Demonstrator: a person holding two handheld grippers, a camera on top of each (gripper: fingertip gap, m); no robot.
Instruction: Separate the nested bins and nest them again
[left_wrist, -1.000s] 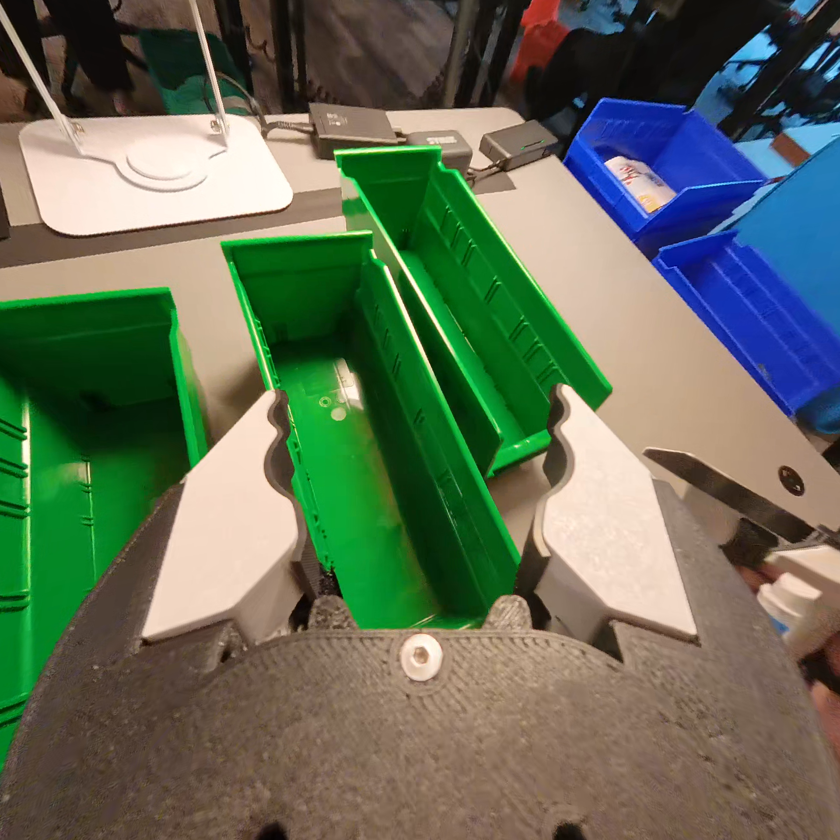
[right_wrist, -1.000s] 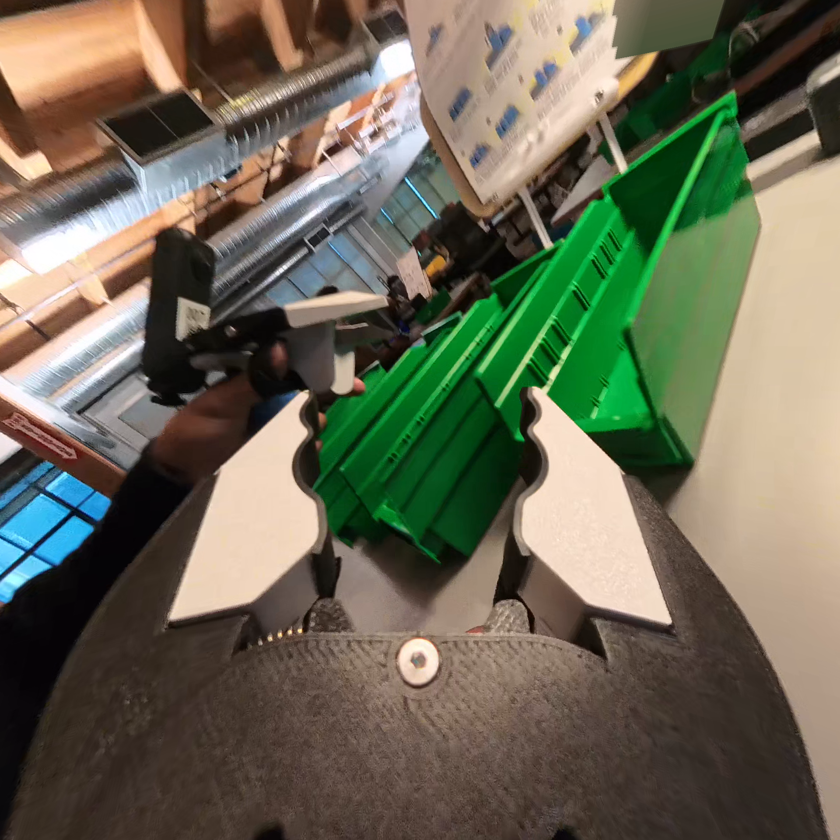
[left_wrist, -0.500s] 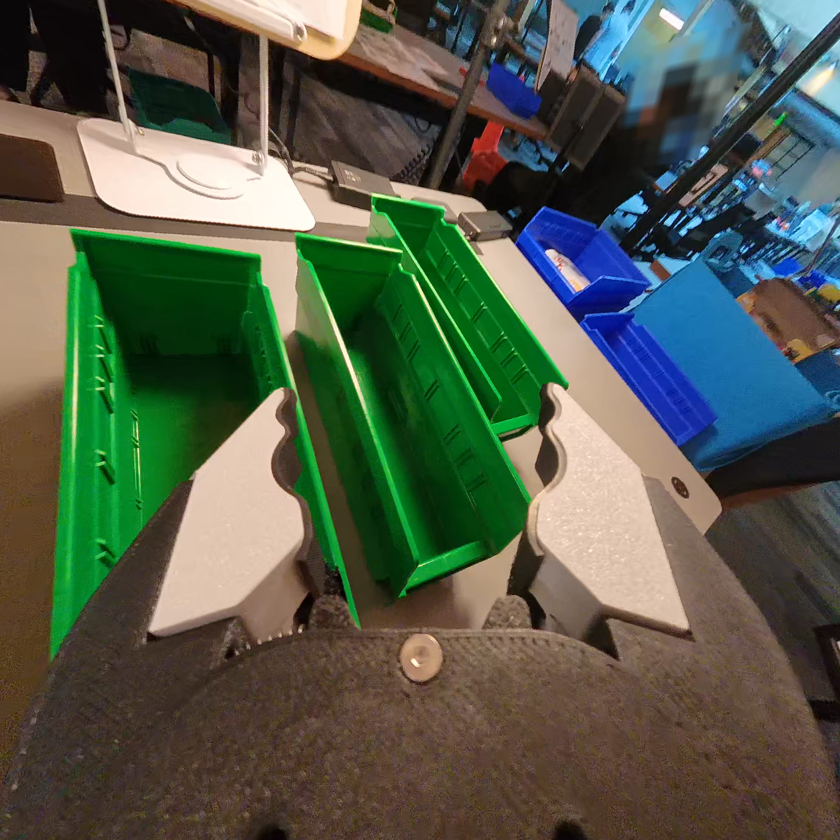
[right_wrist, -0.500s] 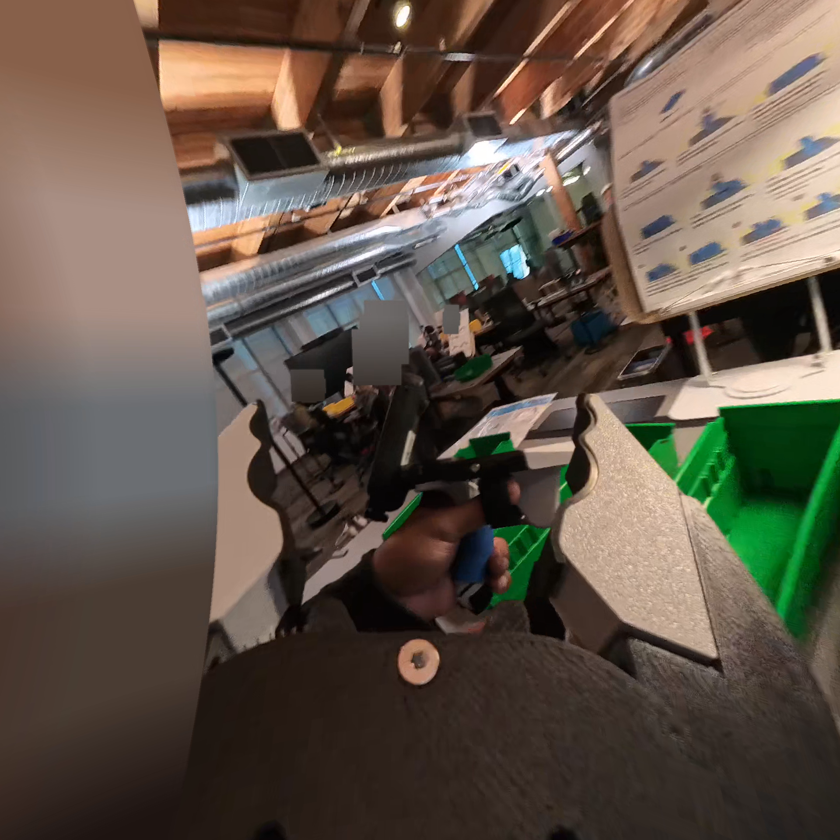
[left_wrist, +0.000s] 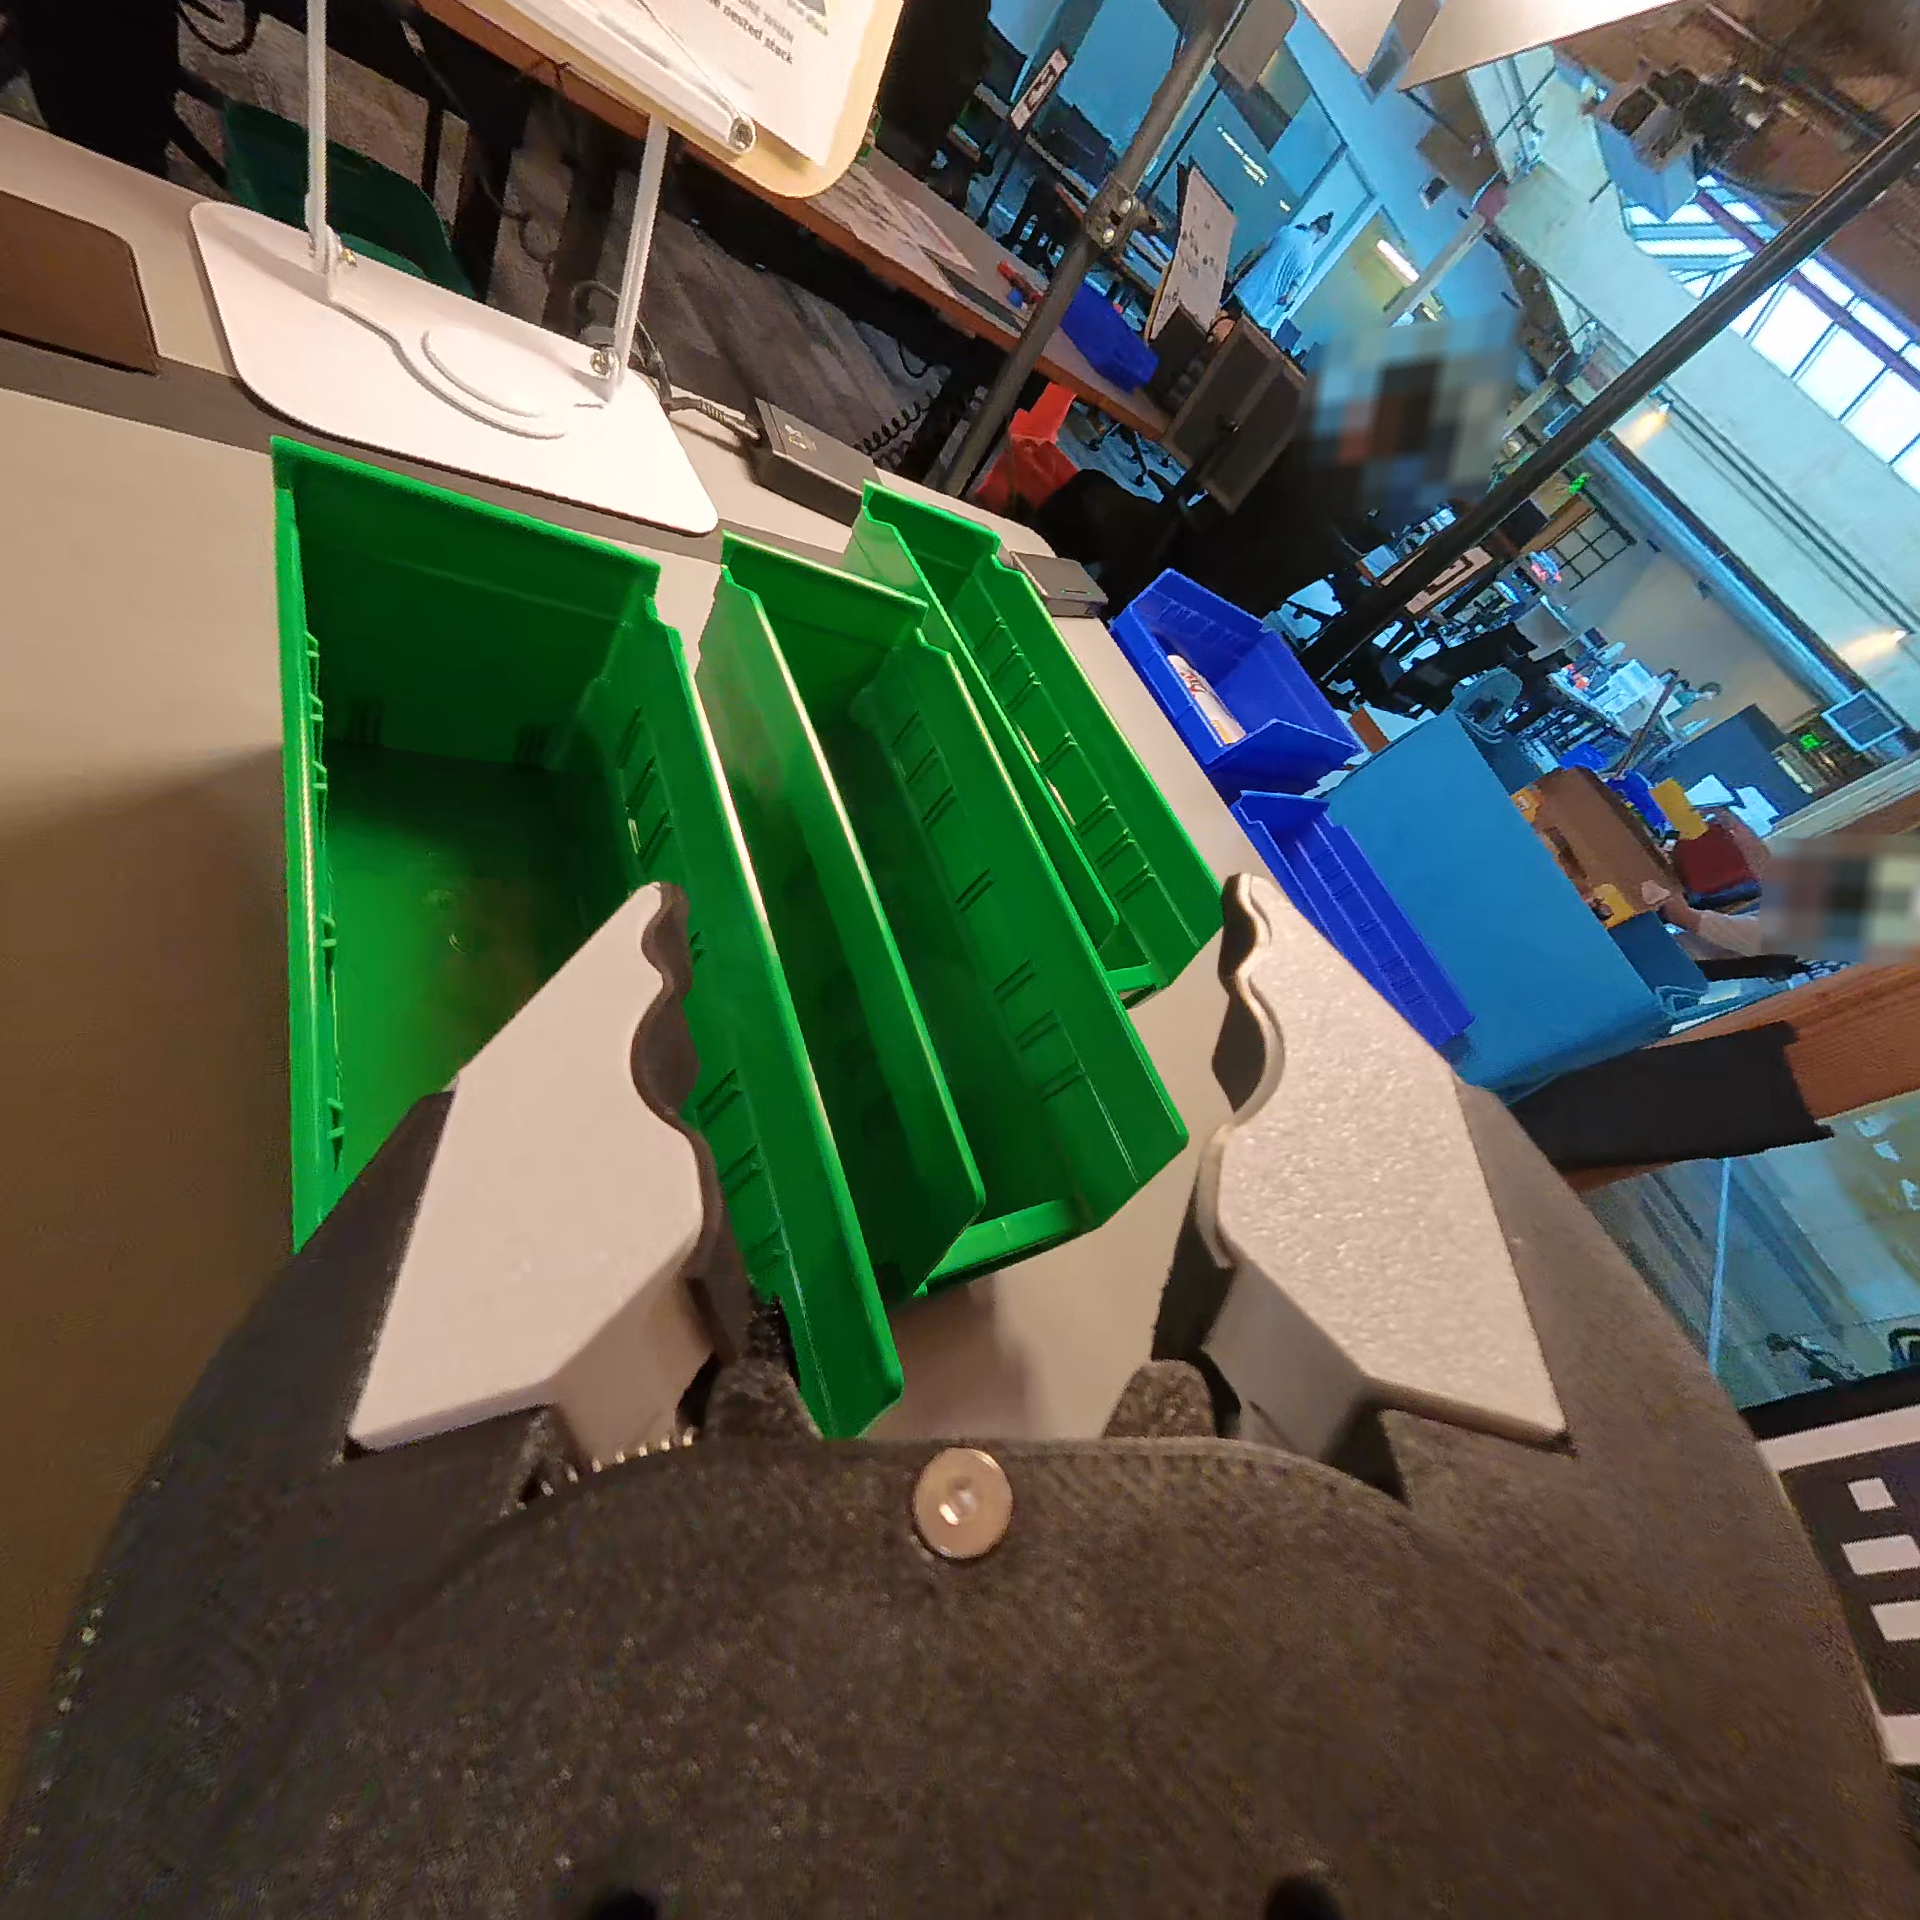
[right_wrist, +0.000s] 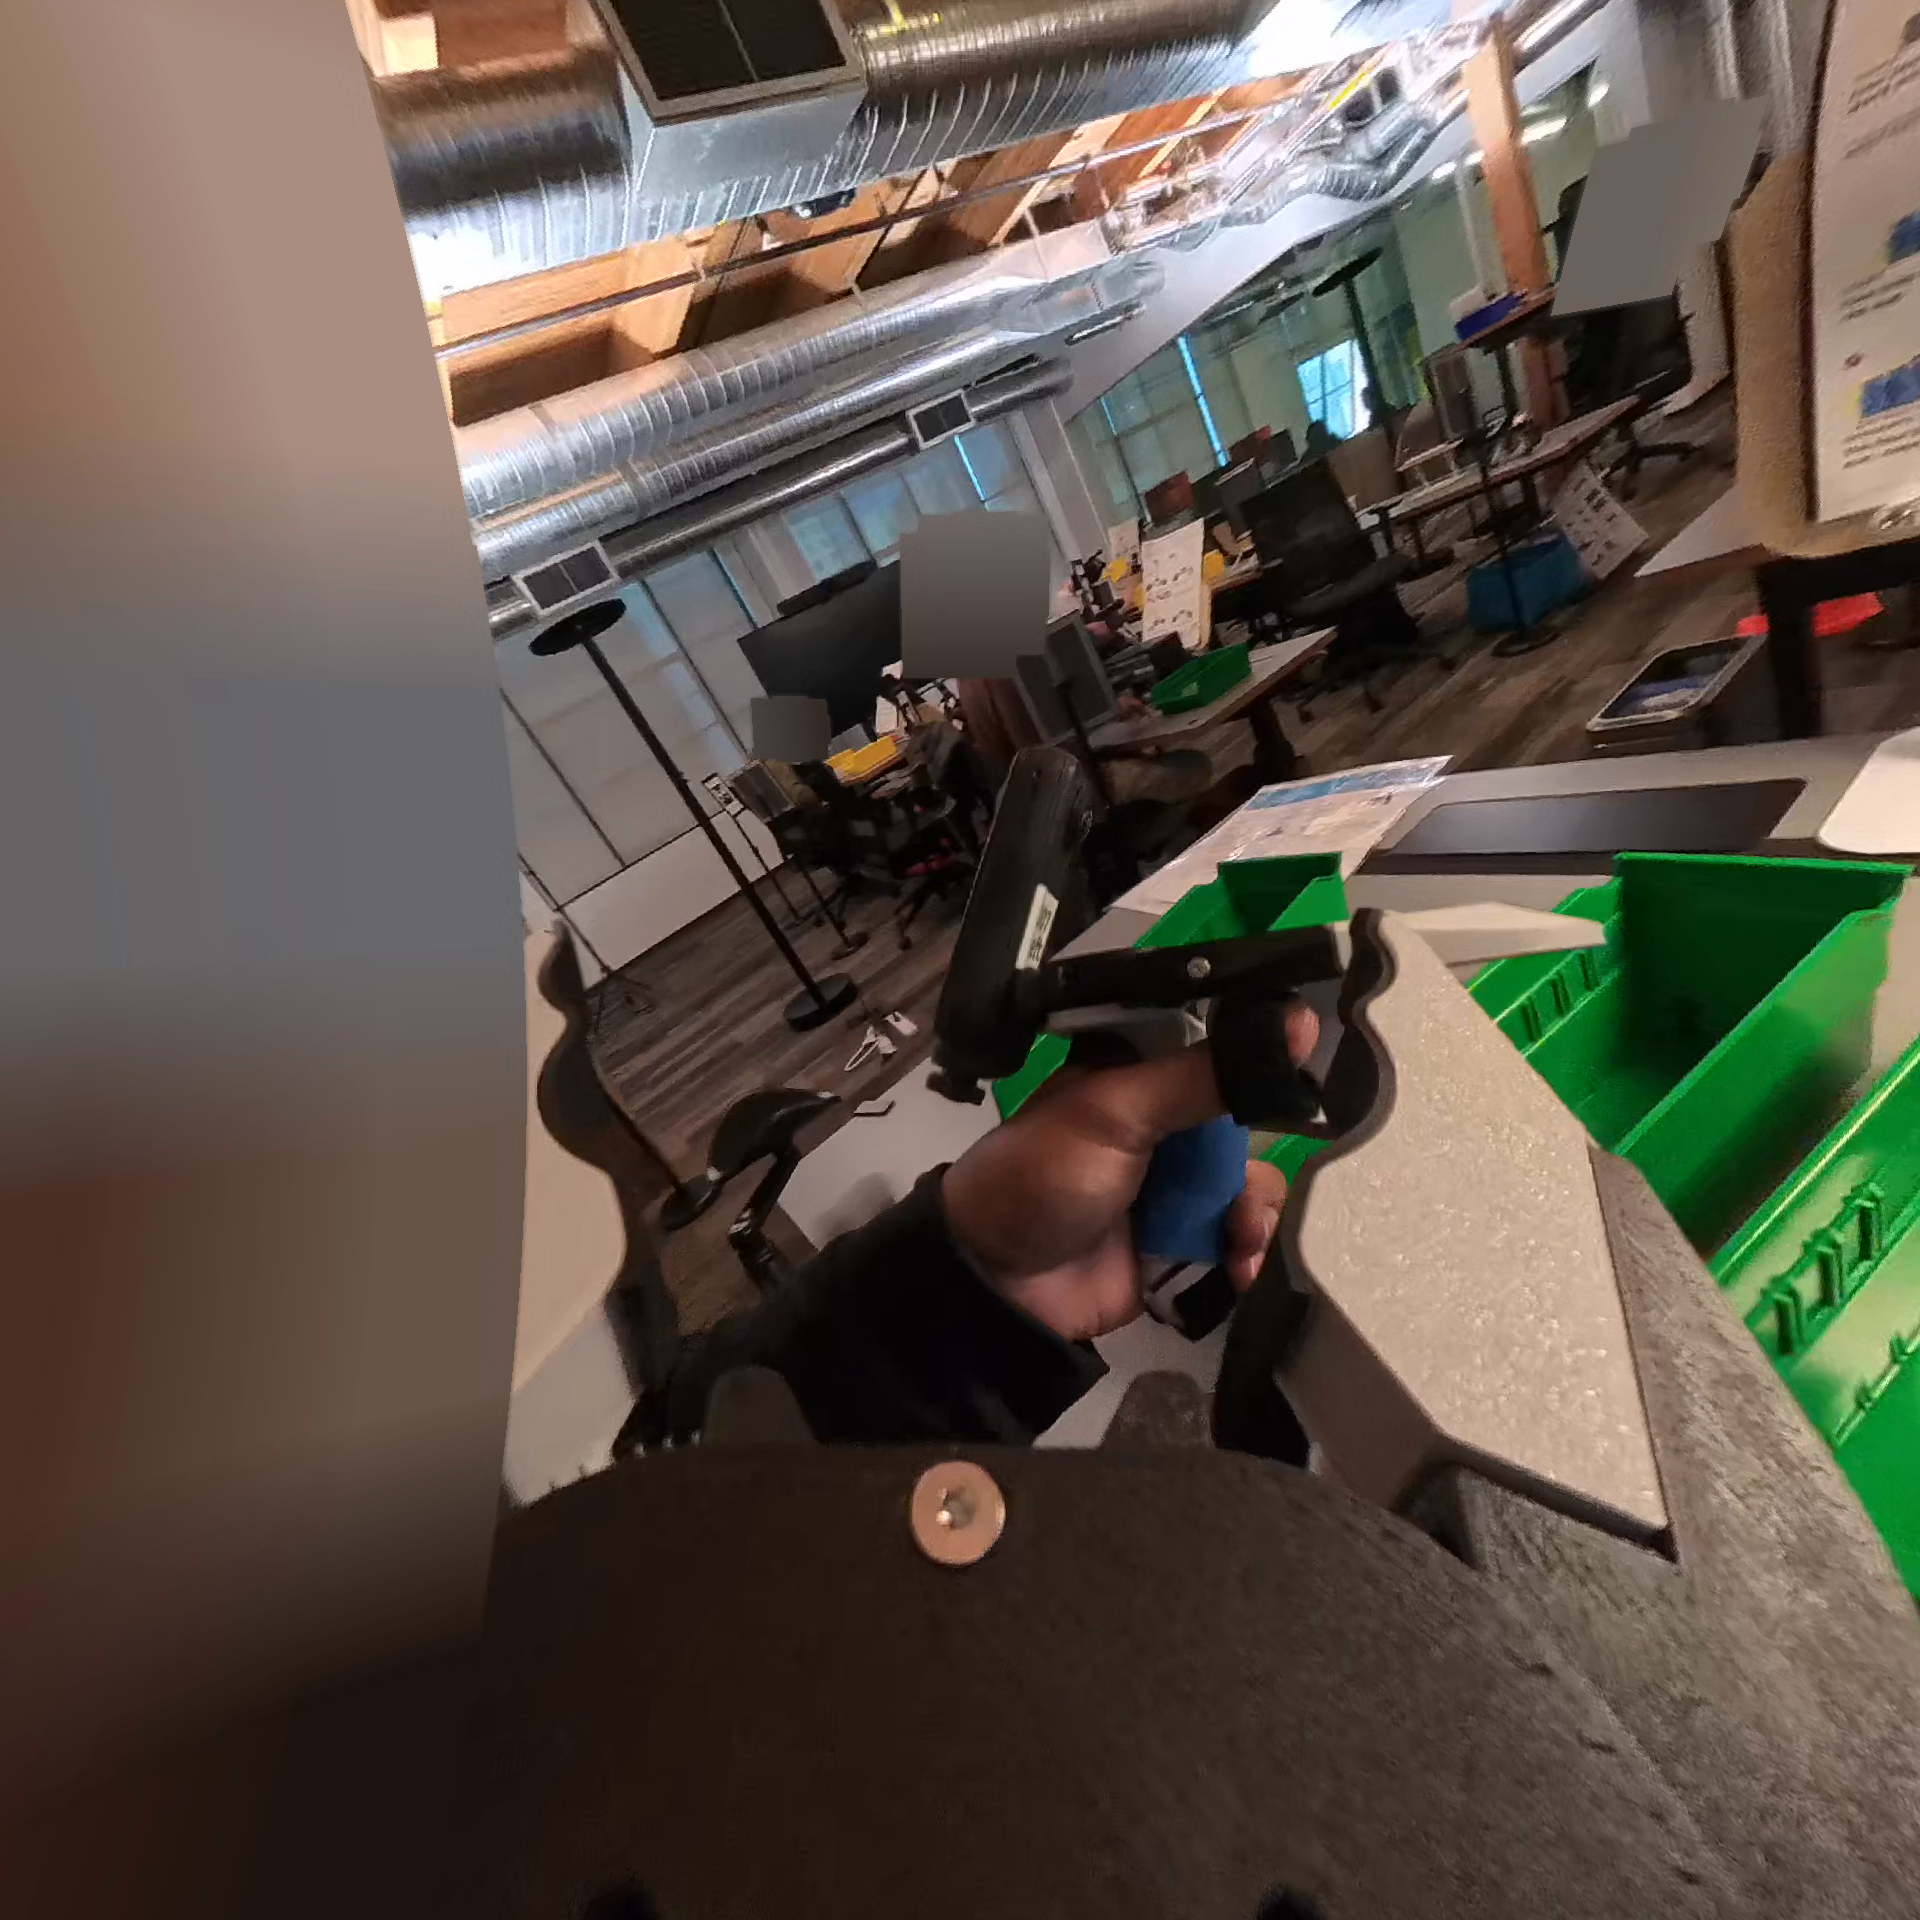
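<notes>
Three green bins stand side by side on the grey table (left_wrist: 135, 727) in the left wrist view: a wide one (left_wrist: 447, 831) on the left, a narrower one (left_wrist: 821, 748) in the middle and a narrow one (left_wrist: 1081, 769) on the right. My left gripper (left_wrist: 948, 899) is open at their near ends. The wide bin's right wall runs close to my left finger (left_wrist: 561, 1143), and nothing is gripped. My right gripper (right_wrist: 966, 935) is wide open and empty, off to the right of the bins (right_wrist: 1714, 1039). It faces the hand (right_wrist: 1091, 1195) that holds the left gripper.
A white stand base (left_wrist: 436, 343) and a black box (left_wrist: 810, 457) sit behind the bins. Two blue bins (left_wrist: 1236, 686) (left_wrist: 1351, 904) and a light blue box (left_wrist: 1507, 883) stand past the table's right edge. Another green bin (right_wrist: 1278, 894) lies farther left.
My left gripper drew back and tilted up, so all three bins show now; its jaws narrowed slightly. My right gripper swung away from the bins toward the left hand and opened wider.
</notes>
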